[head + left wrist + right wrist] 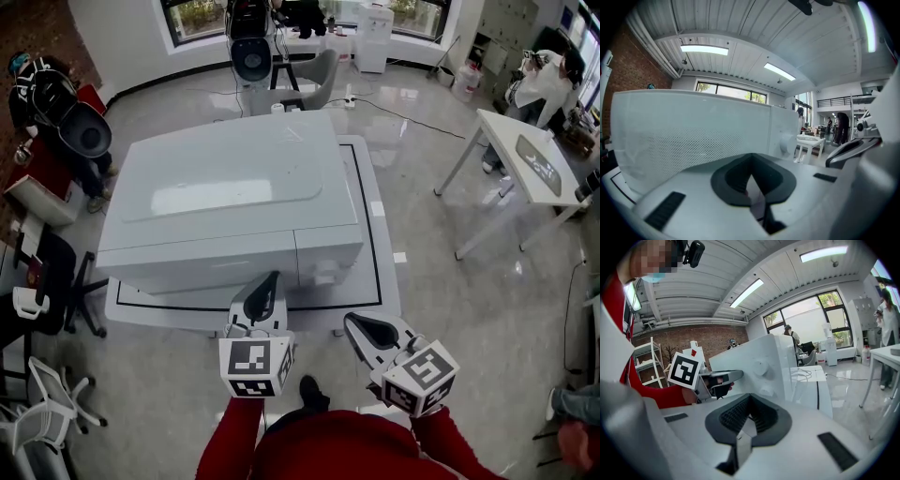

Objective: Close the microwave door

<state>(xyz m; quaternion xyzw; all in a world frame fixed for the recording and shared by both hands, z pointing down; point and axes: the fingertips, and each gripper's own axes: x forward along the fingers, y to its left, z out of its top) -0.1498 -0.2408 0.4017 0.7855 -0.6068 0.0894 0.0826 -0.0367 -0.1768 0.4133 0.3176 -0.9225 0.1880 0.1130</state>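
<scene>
The white microwave [225,187] stands on a low white platform [371,234]. Its door [197,261] lies flush with the front, and the control panel with its knob [325,278] is to the right. My left gripper [272,277] is shut and empty, its tip just in front of the door's right end. In the left gripper view the perforated door [689,136] fills the left, close ahead of the left gripper [751,176]. My right gripper [352,322] is shut and empty, lower right of the panel and apart from it. The right gripper view shows the microwave [754,362] and the left gripper [723,377] beyond the right gripper [749,420].
A white table [525,159] stands to the right with a person [544,75] behind it. Black chairs [80,131] and a rack [42,403] crowd the left side. An office chair [251,56] and cables lie behind the microwave. The floor is glossy grey.
</scene>
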